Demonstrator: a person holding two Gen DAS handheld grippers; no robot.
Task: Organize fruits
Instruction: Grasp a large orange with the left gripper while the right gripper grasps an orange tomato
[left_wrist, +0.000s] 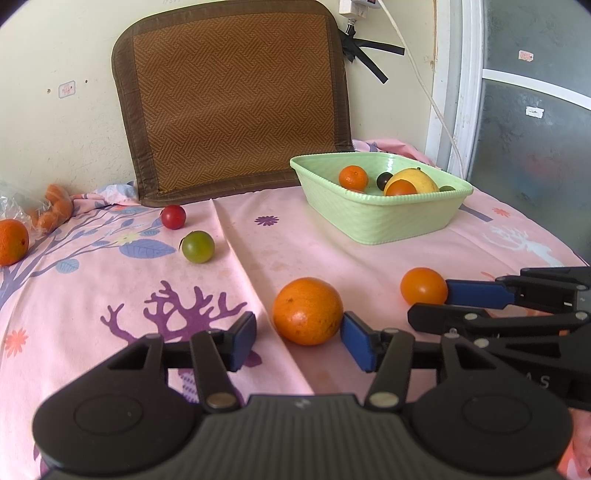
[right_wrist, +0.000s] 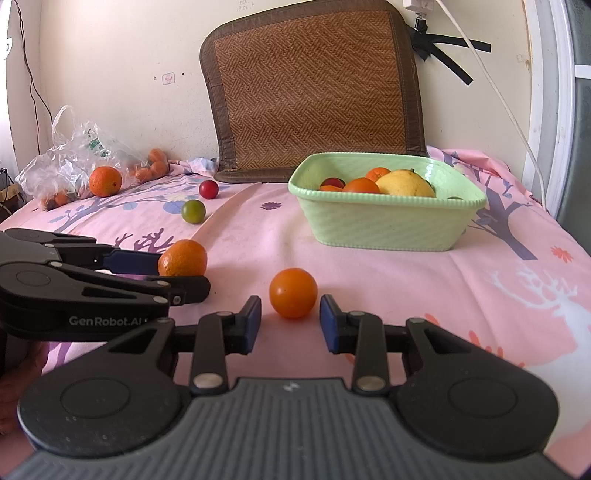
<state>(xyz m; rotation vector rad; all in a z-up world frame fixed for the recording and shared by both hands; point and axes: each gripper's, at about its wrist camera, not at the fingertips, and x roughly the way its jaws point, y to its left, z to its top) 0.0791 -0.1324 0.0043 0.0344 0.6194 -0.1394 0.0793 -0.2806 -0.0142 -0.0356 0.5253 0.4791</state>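
A cream wall, marked by small stains and a sticker, is seen behind a surface covered by a pink cloth printed with purple trees and a white deer. A brown woven mat is leaned upright against the wall. A white cable is run down from a wall socket, beside a black ribbon. A white-framed frosted glass door is lit by daylight at the right.
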